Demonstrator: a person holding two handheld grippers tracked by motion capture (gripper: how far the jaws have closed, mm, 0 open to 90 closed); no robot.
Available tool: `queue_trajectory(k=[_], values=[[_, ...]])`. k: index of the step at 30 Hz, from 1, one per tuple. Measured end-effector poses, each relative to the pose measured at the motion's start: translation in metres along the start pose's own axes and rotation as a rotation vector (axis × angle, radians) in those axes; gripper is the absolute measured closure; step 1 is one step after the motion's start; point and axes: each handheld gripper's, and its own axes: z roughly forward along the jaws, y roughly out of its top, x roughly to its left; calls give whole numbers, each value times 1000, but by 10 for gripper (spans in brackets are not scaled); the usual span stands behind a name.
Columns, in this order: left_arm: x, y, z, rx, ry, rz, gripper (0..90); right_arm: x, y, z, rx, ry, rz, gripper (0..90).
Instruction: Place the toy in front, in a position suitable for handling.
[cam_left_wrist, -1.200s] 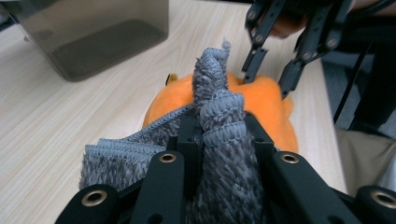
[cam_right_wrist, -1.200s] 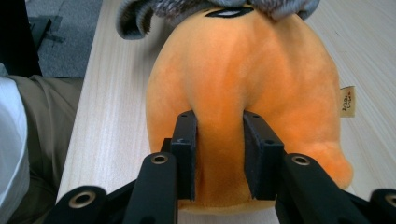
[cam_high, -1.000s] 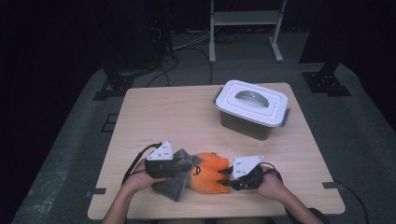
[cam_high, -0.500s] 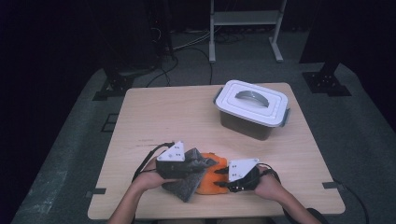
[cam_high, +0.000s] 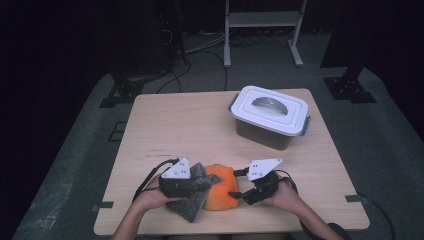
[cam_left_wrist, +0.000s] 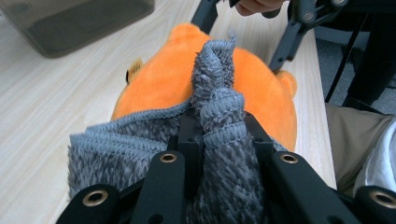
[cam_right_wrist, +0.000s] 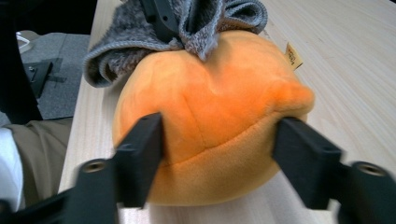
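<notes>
An orange plush toy lies near the table's front edge, half under a grey fuzzy cloth. My left gripper is shut on a bunched fold of that cloth, held over the plush. In its own view, the left gripper has the fold pinched between its jaws. My right gripper comes in from the right. In the right gripper view its jaws press on both sides of the plush, so the right gripper is shut on it. The cloth drapes over the plush's far side.
A grey lidded plastic container with a handle stands at the back right of the wooden table. The person's lap shows beyond the table's front edge. Dark floor and stand legs surround the table.
Both grippers, the plush and the cloth have shifted a little toward the person's edge of the table. The cloth now lies further over the plush.
</notes>
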Motion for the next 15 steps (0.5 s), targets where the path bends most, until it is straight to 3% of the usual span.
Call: queue_trajectory(k=[3,8,11,15], values=[[-3,13,2,-5,-9,33,739,-1,-2,0,12,-5,8,440],[-13,34,20,-7,-51,97,737,3,-2,2,17,-13,-7,443],[-15,38,31,9,-68,109,735,3,-3,3,24,-19,-20,442],[-10,36,27,13,-41,105,734,2,-7,2,22,-17,1,447]])
